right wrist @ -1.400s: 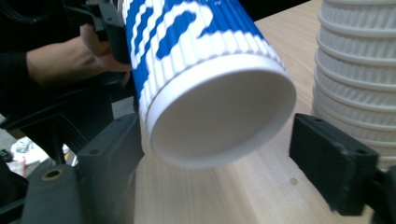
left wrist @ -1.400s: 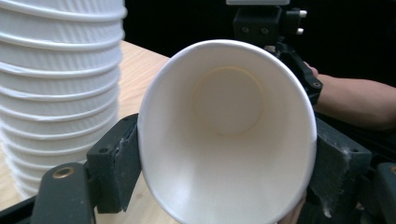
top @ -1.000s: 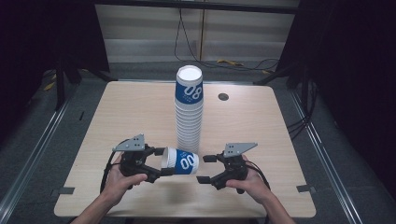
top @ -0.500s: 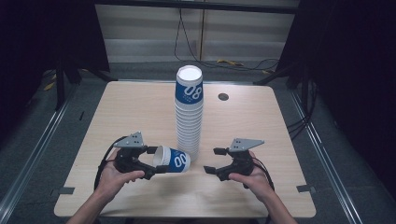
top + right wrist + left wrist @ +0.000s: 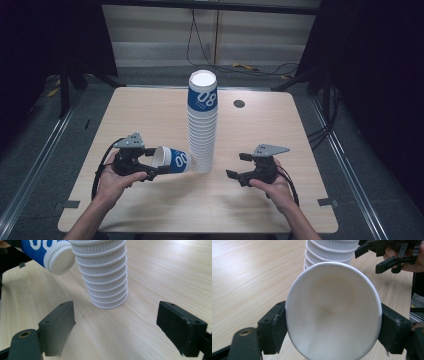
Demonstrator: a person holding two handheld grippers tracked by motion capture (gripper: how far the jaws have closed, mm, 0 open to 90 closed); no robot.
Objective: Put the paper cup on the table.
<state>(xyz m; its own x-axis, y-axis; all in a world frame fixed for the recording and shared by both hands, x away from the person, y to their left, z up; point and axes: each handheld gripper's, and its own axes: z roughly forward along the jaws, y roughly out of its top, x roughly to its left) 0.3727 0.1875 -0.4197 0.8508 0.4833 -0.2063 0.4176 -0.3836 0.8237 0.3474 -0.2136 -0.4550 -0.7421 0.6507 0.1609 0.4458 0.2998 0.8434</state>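
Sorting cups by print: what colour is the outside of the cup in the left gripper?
Blue with white numerals, on the cup in the left gripper; the high view shows it best.

A pale wooden table (image 5: 280, 140) with a small dark grommet (image 5: 239, 104); black cables (image 5: 200, 45) on the floor behind.

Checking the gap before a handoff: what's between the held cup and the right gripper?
In the high view, the base of the cup stack stands between the cup and the right gripper, then bare table.

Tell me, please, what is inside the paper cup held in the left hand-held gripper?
Nothing: the paper cup shows bare white walls and base. The left hand-held gripper clamps its rim, and the cup hides part of the cup stack behind.
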